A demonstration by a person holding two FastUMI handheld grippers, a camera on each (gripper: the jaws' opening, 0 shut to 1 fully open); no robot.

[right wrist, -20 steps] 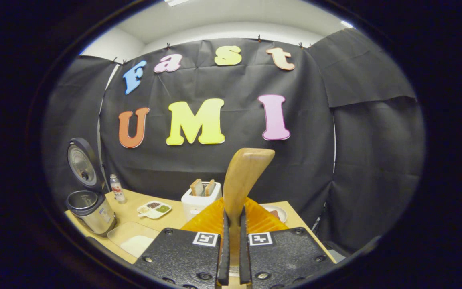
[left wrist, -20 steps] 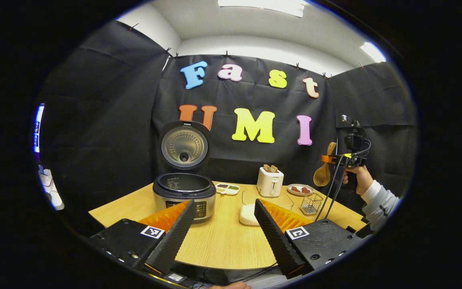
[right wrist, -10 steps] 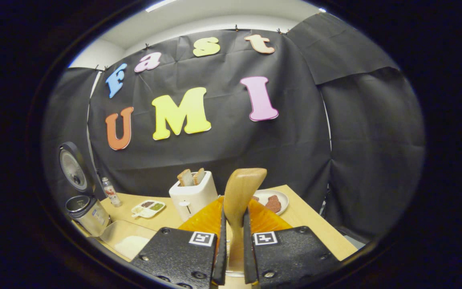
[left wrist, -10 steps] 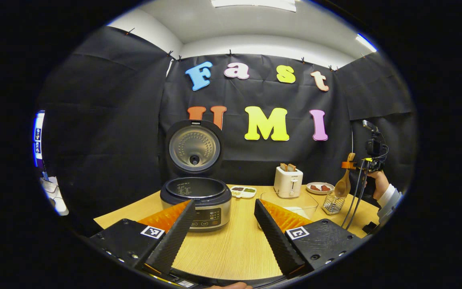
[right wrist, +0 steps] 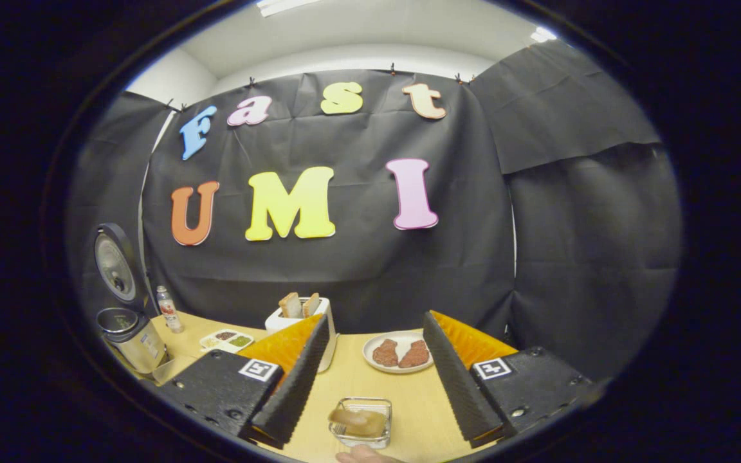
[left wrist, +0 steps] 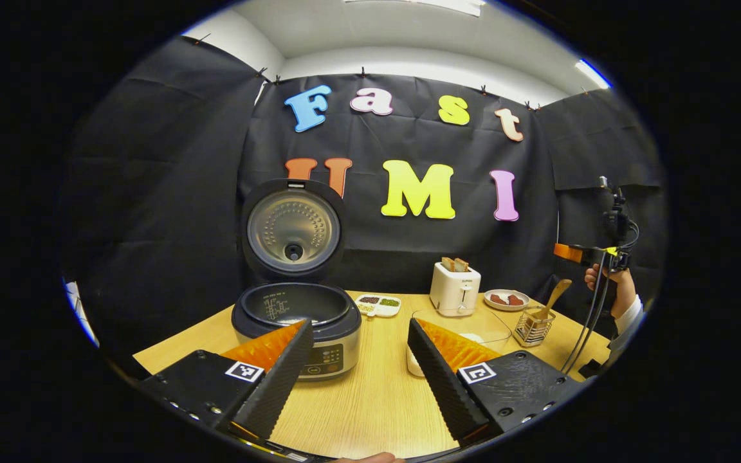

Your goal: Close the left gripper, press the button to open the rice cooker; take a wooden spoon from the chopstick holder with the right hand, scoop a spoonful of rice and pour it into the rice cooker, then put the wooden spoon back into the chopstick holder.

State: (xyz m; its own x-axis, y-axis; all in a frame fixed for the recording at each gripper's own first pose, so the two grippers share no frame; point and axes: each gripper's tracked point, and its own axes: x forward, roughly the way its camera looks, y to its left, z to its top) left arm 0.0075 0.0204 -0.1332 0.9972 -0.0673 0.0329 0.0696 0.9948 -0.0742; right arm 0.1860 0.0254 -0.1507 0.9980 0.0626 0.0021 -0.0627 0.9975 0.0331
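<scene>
The rice cooker stands on the table with its lid raised upright; it also sits far left in the right gripper view. My left gripper hovers open in front of it, holding nothing. The wooden spoon stands bowl-down in the wire chopstick holder, handle leaning up to the right. My right gripper is open just above that holder, the spoon's handle end poking up between and below its fingers. A clear container of rice lies behind my left gripper's right finger.
A white toaster with bread slices, a plate of reddish patties, a small divided dish and a bottle stand along the table's back. A hand holds the right gripper at the table's right edge.
My right gripper lowered the wooden spoon into the chopstick holder, opened and let go of it, then rose. The left gripper shifted slightly and stayed open.
</scene>
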